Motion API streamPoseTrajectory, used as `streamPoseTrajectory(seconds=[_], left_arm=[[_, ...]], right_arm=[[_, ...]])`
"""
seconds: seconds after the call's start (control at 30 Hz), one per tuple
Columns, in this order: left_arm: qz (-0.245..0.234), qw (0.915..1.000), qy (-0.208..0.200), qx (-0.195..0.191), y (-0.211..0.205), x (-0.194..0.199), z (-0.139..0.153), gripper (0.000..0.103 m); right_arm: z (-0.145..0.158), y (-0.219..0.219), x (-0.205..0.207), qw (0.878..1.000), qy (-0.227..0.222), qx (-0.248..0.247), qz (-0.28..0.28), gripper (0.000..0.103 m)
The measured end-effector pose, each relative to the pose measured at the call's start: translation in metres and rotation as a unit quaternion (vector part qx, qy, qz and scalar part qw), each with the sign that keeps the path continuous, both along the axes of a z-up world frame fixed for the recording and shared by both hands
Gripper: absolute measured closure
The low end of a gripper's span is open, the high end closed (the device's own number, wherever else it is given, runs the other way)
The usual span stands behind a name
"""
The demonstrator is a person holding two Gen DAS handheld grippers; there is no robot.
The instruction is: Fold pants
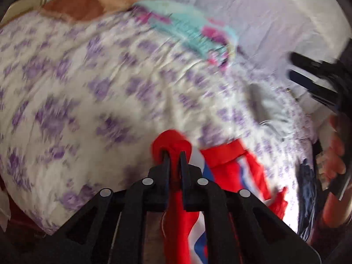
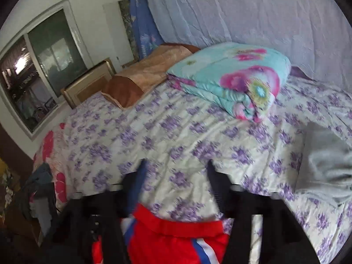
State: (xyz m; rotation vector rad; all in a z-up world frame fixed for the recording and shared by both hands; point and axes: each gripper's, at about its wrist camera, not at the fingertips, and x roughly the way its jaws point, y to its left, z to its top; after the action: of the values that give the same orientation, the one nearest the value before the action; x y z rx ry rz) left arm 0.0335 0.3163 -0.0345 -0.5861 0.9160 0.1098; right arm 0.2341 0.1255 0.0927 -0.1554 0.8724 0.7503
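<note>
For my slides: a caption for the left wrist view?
Left gripper shut on red pants above a purple-flowered bedsheet.

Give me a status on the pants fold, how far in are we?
Early. Done: the left hand-held gripper has shut on a bunch of the red pants. In hand: it holds that cloth above the purple-flowered bedsheet, though the view is motion-blurred. The right hand-held gripper is open, its jaws wide over the waistband, gripping nothing. Left: no clean fold shows yet; the pants still need flattening and folding.
</note>
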Motion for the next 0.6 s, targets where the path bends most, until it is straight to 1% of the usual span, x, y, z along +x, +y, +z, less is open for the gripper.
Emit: streamPoseTrajectory(seconds=[0.03, 0.07, 0.1, 0.13, 0.17, 0.2, 0.23, 0.27, 0.3, 0.33, 0.37, 0.4, 0.43, 0.47, 0.5, 0.53, 0.57, 0.6], left_arm=[[0.002, 0.9998, 0.010, -0.016, 0.007, -0.006, -0.015, 0.093], [0.000, 0.9996, 0.012, -0.025, 0.012, -0.014, -0.024, 0.083], [0.002, 0.9996, 0.011, -0.027, 0.013, -0.019, -0.026, 0.077], [0.002, 0.9996, 0.008, -0.027, 0.013, -0.022, -0.026, 0.068], [-0.002, 0.9995, 0.005, -0.030, 0.017, -0.020, -0.028, 0.062], [-0.008, 0.9995, 0.003, -0.032, 0.014, -0.020, -0.026, 0.059], [-0.014, 0.9994, 0.001, -0.031, 0.010, -0.020, -0.025, 0.051], [-0.022, 0.9994, -0.001, -0.027, 0.006, -0.024, -0.029, 0.043], [-0.035, 0.9992, 0.000, -0.020, -0.002, -0.023, -0.029, 0.040], [-0.044, 0.9990, 0.002, -0.009, -0.009, -0.022, -0.032, 0.036], [-0.051, 0.9987, 0.005, -0.002, -0.012, -0.019, -0.035, 0.036], [-0.058, 0.9983, 0.006, 0.001, -0.016, -0.015, -0.037, 0.036], [-0.065, 0.9979, 0.002, 0.006, -0.023, -0.010, -0.038, 0.040], [-0.076, 0.9970, -0.005, 0.013, -0.031, -0.007, -0.036, 0.064], [-0.088, 0.9958, -0.011, 0.021, -0.039, -0.004, -0.033, 0.071], [-0.088, 0.9954, -0.024, 0.029, -0.046, -0.003, -0.027, 0.077], [-0.091, 0.9945, -0.040, 0.035, -0.052, -0.001, -0.021, 0.090], [-0.095, 0.9932, -0.056, 0.037, -0.058, 0.000, -0.013, 0.092]], right_arm=[[-0.019, -0.011, 0.001, 1.000, 0.008, -0.027, -0.007, 0.020], [-0.041, -0.021, 0.003, 0.998, 0.021, -0.066, -0.012, 0.020], [-0.064, -0.032, 0.005, 0.994, 0.031, -0.104, -0.022, 0.020], [-0.083, -0.047, 0.005, 0.991, 0.044, -0.126, -0.032, 0.020], [-0.099, -0.064, 0.004, 0.989, 0.062, -0.131, -0.038, 0.020], [-0.114, -0.077, 0.002, 0.987, 0.081, -0.131, -0.039, 0.020], [-0.126, -0.089, -0.002, 0.986, 0.101, -0.130, -0.033, 0.020], [-0.138, -0.096, -0.007, 0.984, 0.121, -0.126, -0.020, 0.020], [-0.148, -0.104, -0.013, 0.983, 0.139, -0.123, -0.005, 0.020], [-0.156, -0.109, -0.020, 0.981, 0.146, -0.124, 0.008, 0.021], [-0.164, -0.111, -0.027, 0.980, 0.142, -0.135, 0.020, 0.039], [-0.167, -0.109, -0.033, 0.980, 0.116, -0.156, 0.029, 0.063], [-0.164, -0.108, -0.039, 0.983, 0.096, -0.154, 0.043, 0.090], [-0.157, -0.108, -0.038, 0.984, 0.104, -0.136, 0.043, 0.099], [-0.147, -0.107, -0.035, 0.987, 0.097, -0.125, 0.027, 0.100], [-0.133, -0.105, -0.033, 0.990, 0.072, -0.119, 0.018, 0.100], [-0.117, -0.100, -0.030, 0.992, 0.040, -0.120, 0.009, 0.100], [-0.102, -0.095, -0.025, 0.993, 0.017, -0.119, 0.001, 0.100]])
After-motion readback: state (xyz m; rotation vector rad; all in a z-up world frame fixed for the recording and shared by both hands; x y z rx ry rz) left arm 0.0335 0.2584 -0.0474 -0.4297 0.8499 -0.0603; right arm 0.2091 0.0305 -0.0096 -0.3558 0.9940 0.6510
